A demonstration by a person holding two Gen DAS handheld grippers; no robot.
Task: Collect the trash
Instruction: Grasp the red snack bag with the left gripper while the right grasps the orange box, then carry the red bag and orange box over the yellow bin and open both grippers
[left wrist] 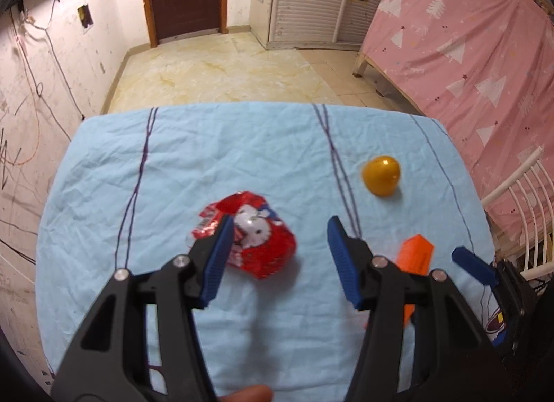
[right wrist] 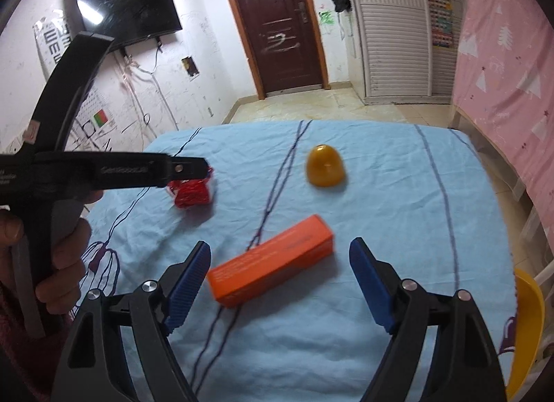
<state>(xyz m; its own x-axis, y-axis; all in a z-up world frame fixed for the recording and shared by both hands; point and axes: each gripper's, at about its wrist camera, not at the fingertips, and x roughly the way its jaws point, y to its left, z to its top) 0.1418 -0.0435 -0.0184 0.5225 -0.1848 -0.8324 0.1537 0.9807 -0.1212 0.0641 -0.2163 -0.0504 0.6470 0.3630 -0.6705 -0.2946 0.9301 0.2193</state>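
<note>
Three bits of trash lie apart on the counter (left wrist: 104, 166), which is draped in a wrinkled light-blue cloth: a crumpled red wrapper (left wrist: 258, 239) to the left, an orange box (right wrist: 273, 260) nearer the right, and a yellow dome-shaped shell (right wrist: 325, 166) farther back, well clear of both. The spacing suits a one-piece-per-hand approach, and each gripper seems to have lined up on its nearest item. The left gripper (left wrist: 280, 256) hovers over the wrapper with its fingers spread wide; its left finger (left wrist: 216, 260) overlaps the wrapper's near edge in the left wrist view, but motion blur makes it hard to say whether it touches the foil or just hangs above it. Nothing is pinched yet, and the wrapper sits off-centre toward that finger, so a small shift left would probably centre the grip. The right gripper (right wrist: 280, 284) also has its fingers spread, with the box lying diagonally on the cloth just ahead of the gap, apart from both fingers. Its slant means the fingers would likely close across its narrow sides. A yellow container's rim (right wrist: 529, 315) shows at the counter's right edge, possibly where the trash belongs.
</note>
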